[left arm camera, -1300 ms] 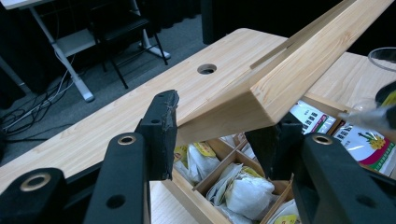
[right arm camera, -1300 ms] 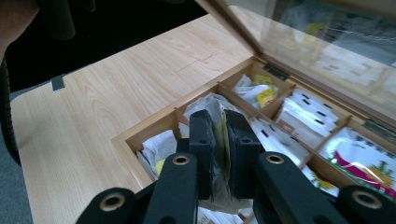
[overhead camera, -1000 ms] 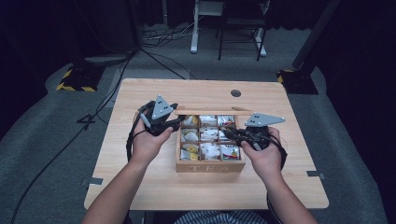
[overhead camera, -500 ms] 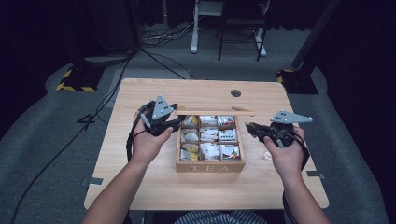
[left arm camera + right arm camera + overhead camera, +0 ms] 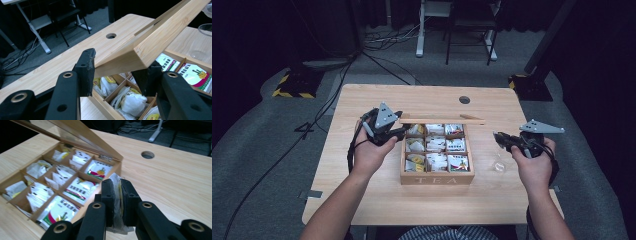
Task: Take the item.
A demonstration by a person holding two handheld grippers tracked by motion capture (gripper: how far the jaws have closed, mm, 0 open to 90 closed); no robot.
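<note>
On table, tea box (image 5: 437, 178) lid (image 5: 160, 37) raised, compartments holding sachets (image 5: 435, 145)

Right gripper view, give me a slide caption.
Right gripper pinching a white paper tea bag beside the open wooden tea box.

One tea box (image 5: 437, 177), nine compartments, one glass (image 5: 500, 164), apparently.

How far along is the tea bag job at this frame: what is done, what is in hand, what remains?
Done: the tea box is open, its lid held up by the left gripper. A tea bag is out of the box, clamped in the right gripper above the table to the box's right. In hand: carrying it near the clear glass. Left, probably: dropping the bag there and closing the lid.
</note>
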